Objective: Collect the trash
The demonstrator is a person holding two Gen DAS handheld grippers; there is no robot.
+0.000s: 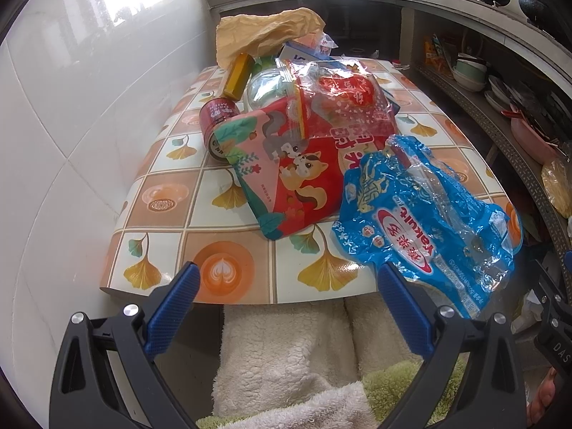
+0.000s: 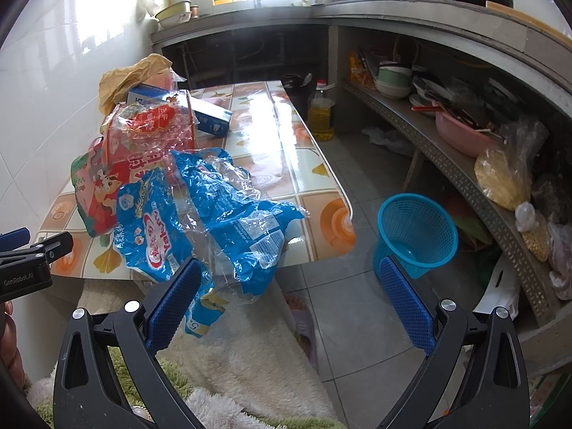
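Trash: the blue wrapper (image 2: 214,214) hangs over the bench (image 1: 228,271) edge; red bag (image 1: 286,178), can (image 1: 216,125) and paper bag (image 1: 264,32) sit behind it.
Basket (image 2: 416,232): on the floor beside the bench, looks empty.
Your grippers: left gripper (image 1: 286,286) and right gripper (image 2: 289,279), jaws apart, holding nothing.
Progress: nothing collected yet; everything remains.

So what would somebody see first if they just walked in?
Probably the heap of bright wrappers on the tiled table: a crinkly blue Yakult bag hanging over the near edge, a red squirrel bag behind it. Next, the blue basket on the floor, right of the table.
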